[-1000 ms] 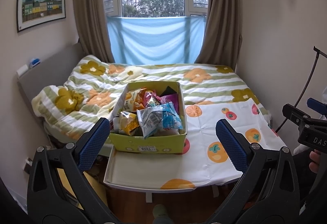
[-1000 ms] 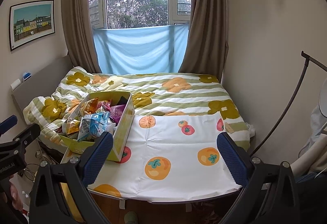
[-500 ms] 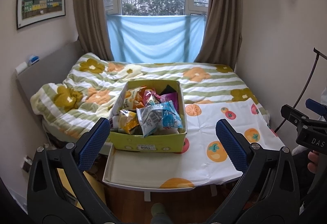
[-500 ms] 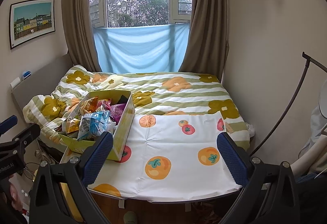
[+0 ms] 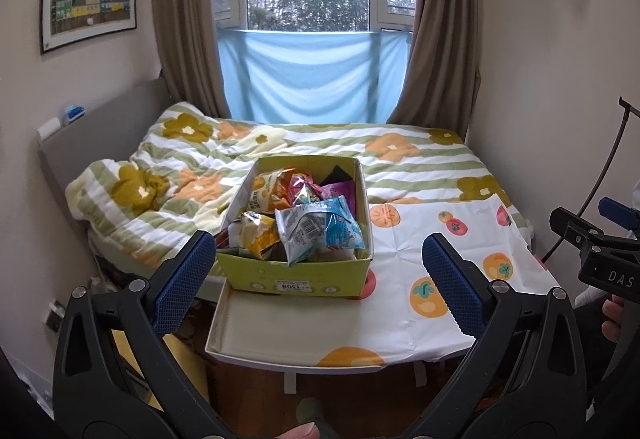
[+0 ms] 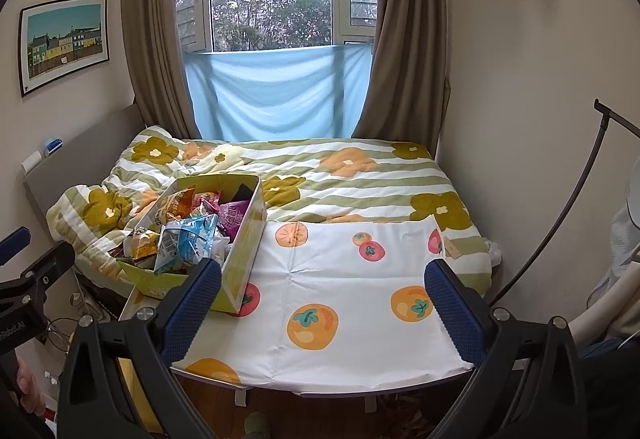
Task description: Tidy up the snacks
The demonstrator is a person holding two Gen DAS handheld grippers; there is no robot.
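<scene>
Hovering short of the table [image 5: 240, 335], the left gripper [image 5: 320, 279] has its blue fingers [image 5: 182, 281] spread wide and empty. The right gripper [image 6: 320, 303] hangs likewise, its fingers [image 6: 456, 315] wide apart with nothing between them. The box [image 5: 296, 275] stands on the table's left part, at the edge of the fruit-print cloth [image 6: 344, 303], heaped with snacks [image 5: 316, 227]; a silver-blue packet lies on top at the front. The cloth's right stretch is bare. Behind the table is the bed [image 6: 360, 175] with a flowered quilt.
</scene>
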